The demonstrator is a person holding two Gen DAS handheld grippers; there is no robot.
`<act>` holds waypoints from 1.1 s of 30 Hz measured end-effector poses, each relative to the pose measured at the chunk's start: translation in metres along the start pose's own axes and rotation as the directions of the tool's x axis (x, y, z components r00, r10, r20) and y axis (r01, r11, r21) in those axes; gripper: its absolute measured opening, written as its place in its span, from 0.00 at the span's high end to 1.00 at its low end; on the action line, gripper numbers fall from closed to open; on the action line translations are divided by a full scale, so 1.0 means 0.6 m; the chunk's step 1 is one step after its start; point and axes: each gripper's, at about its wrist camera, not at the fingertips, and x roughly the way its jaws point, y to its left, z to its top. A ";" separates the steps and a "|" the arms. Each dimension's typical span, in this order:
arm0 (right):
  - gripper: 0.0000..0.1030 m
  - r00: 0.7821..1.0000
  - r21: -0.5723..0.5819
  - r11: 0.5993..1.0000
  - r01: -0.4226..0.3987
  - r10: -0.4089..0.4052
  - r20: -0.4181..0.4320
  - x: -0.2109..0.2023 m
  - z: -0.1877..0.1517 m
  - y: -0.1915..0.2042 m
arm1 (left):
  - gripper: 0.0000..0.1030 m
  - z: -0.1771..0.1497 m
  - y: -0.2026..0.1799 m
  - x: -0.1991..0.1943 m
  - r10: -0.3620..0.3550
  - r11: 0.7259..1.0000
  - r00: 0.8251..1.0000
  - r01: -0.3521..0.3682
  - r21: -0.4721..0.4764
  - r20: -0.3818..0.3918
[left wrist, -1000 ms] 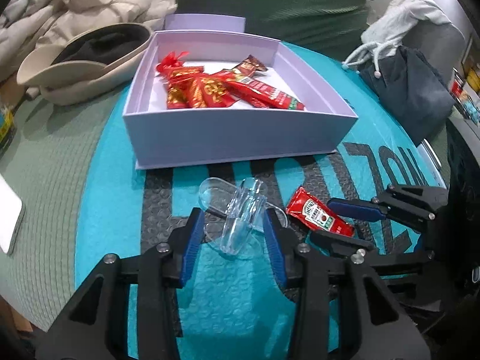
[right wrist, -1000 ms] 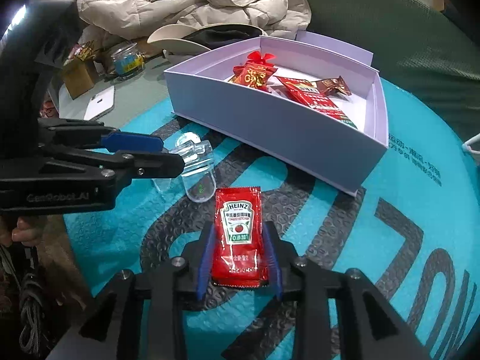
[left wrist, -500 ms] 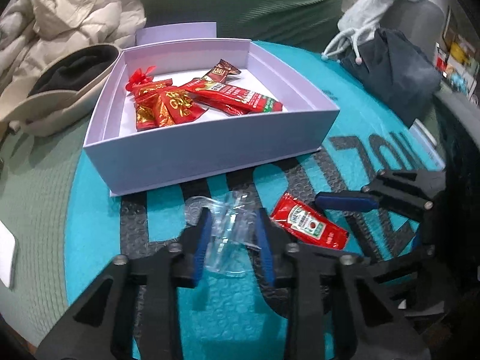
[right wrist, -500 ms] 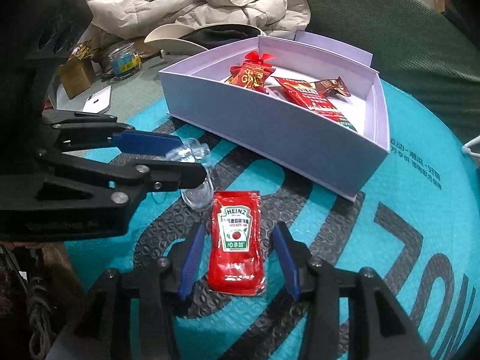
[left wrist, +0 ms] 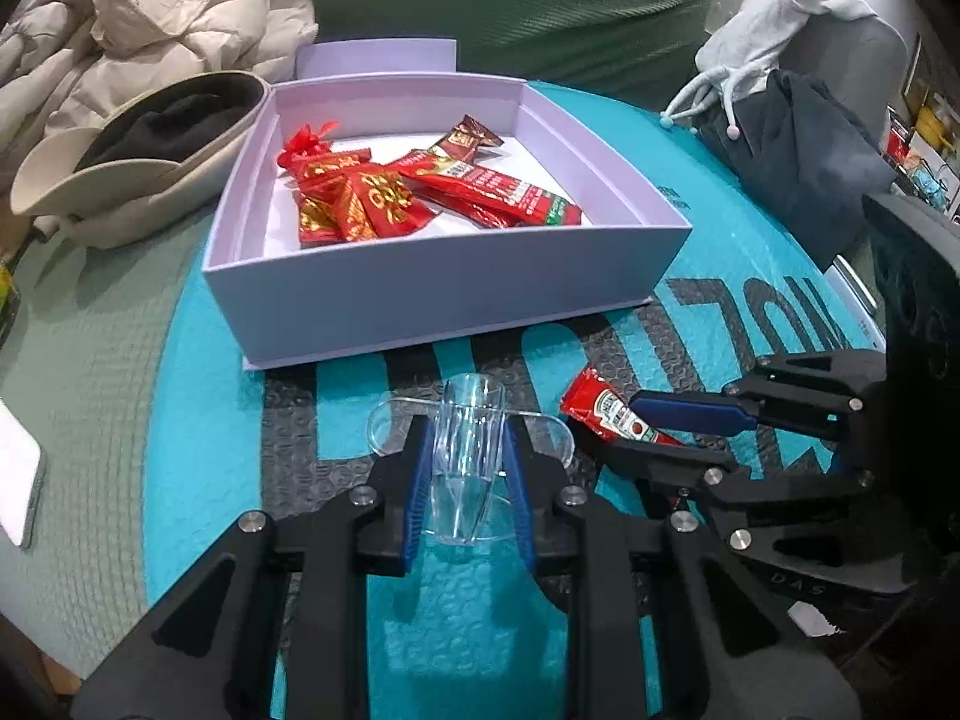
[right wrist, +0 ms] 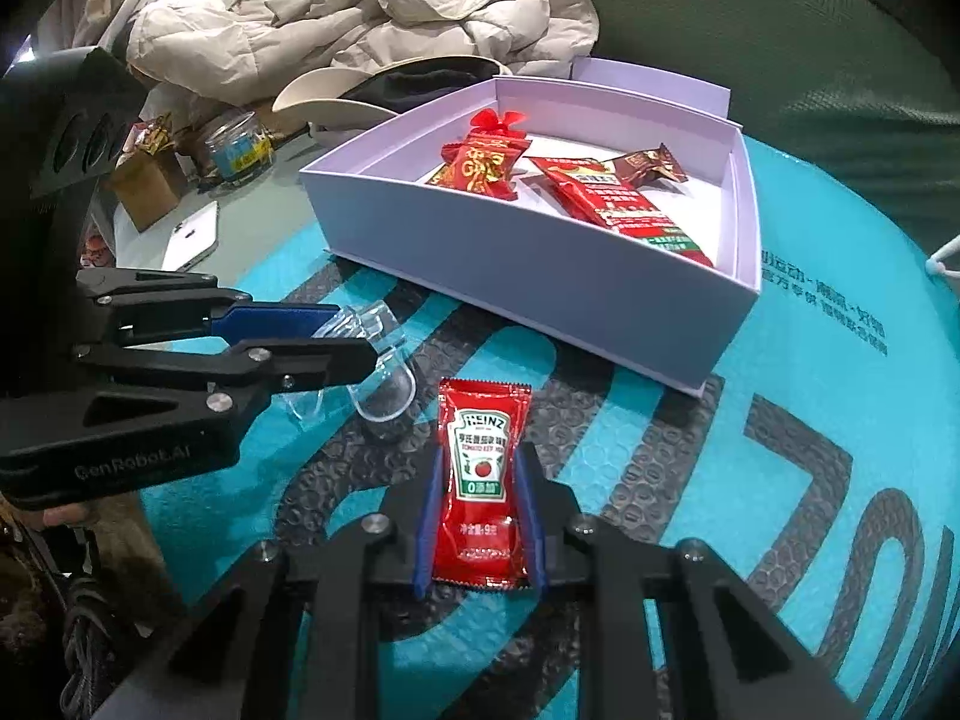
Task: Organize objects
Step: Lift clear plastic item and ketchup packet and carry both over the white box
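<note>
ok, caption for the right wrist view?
Right gripper shut on ketchup packet; lavender box of snacks beyond.

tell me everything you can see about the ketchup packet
The ketchup packet is a small red foil-like sachet with crimped ends, a white Heinz label, a tomato picture and a green band with Chinese text. It looks sealed and full. It lies flat on the teal mat, in front of the lilac box, lengthwise between the right gripper fingers, which close on its long edges.
</note>
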 end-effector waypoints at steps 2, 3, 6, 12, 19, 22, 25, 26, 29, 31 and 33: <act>0.77 1.000 -0.002 1.000 -0.008 0.008 0.004 -0.004 0.003 0.004 | 0.78 0.002 0.001 -0.011 0.005 1.000 1.000 -0.005 -0.001 0.007; 0.77 1.000 -0.002 1.000 -0.010 0.010 0.005 -0.006 0.005 0.006 | 0.78 0.002 0.002 -0.015 0.007 1.000 1.000 -0.007 -0.003 0.008; 0.77 1.000 -0.002 1.000 -0.023 0.023 0.010 -0.015 0.010 0.013 | 0.78 0.003 0.008 -0.027 0.010 1.000 1.000 -0.010 -0.019 0.010; 0.77 0.999 -0.021 0.999 -0.029 0.030 0.028 -0.037 0.023 0.032 | 0.78 0.002 0.015 -0.050 0.020 0.999 1.000 -0.019 -0.046 0.009; 0.78 0.998 -0.068 0.996 -0.054 0.056 0.031 -0.060 0.051 0.047 | 0.78 0.016 0.023 -0.078 0.062 0.994 0.998 -0.060 -0.092 0.017; 0.78 0.997 -0.083 0.994 -0.071 0.074 0.035 -0.068 0.069 0.046 | 0.78 0.025 0.025 -0.087 0.083 0.991 0.996 -0.080 -0.110 0.026; 0.77 0.995 -0.107 0.990 -0.088 0.093 0.037 -0.072 0.084 0.046 | 0.78 0.036 0.031 -0.096 0.097 0.987 0.995 -0.091 -0.130 0.037; 0.77 0.995 -0.117 0.989 -0.093 0.098 0.036 -0.072 0.090 0.046 | 0.78 0.040 0.033 -0.099 0.100 0.986 0.994 -0.093 -0.137 0.040; 0.78 0.992 -0.142 0.983 -0.112 0.119 0.036 -0.073 0.106 0.049 | 0.78 0.051 0.039 -0.106 0.120 0.982 0.992 -0.112 -0.149 0.047; 0.77 0.991 -0.162 0.979 -0.121 0.129 0.040 -0.074 0.117 0.053 | 0.78 0.058 0.044 -0.111 0.129 0.980 0.990 -0.119 -0.157 0.053; 0.77 0.989 -0.179 0.976 -0.127 0.137 0.047 -0.075 0.128 0.057 | 0.78 0.066 0.050 -0.116 0.136 0.978 0.989 -0.125 -0.166 0.057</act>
